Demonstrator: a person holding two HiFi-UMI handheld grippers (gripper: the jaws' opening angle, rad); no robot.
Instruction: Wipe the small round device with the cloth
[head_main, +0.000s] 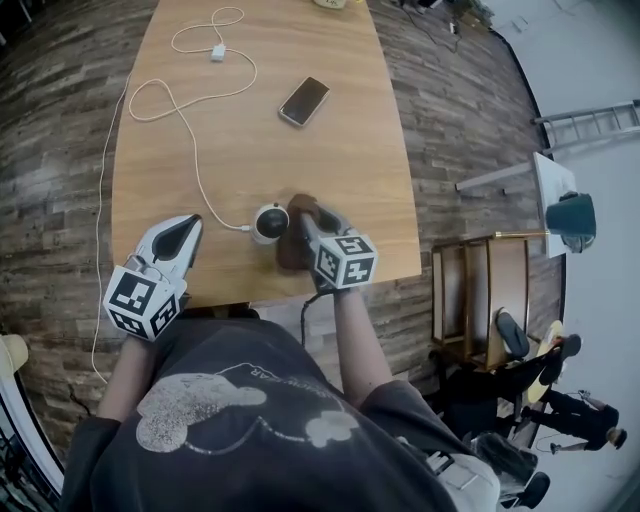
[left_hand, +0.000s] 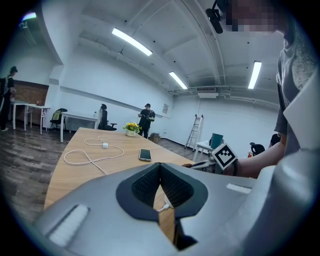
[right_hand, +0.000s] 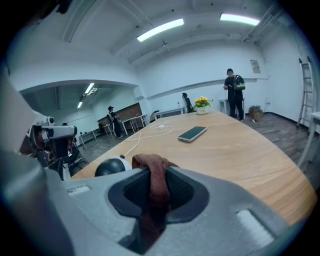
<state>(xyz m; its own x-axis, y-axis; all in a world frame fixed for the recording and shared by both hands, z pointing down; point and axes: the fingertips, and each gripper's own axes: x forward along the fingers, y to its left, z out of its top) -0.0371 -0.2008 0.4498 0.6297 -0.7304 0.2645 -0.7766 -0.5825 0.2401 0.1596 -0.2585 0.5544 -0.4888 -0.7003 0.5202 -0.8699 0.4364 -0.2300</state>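
Observation:
The small round device (head_main: 270, 222), white with a dark front, sits near the table's front edge with a white cable plugged into its left side. Right beside it my right gripper (head_main: 303, 224) is shut on a brown cloth (head_main: 294, 238). In the right gripper view the cloth (right_hand: 152, 176) hangs folded between the jaws, and the device (right_hand: 111, 167) lies just left of them. My left gripper (head_main: 180, 234) rests at the table's front left, shut with nothing in it, a short way left of the device. The cable plug (left_hand: 165, 204) shows past its closed jaws.
A phone (head_main: 304, 101) lies face up on the wooden table (head_main: 330, 180). A long white cable (head_main: 185, 97) with a charger block (head_main: 217, 53) loops over the far left. A chair and shelf (head_main: 490, 300) stand right of the table. People stand far off in the room.

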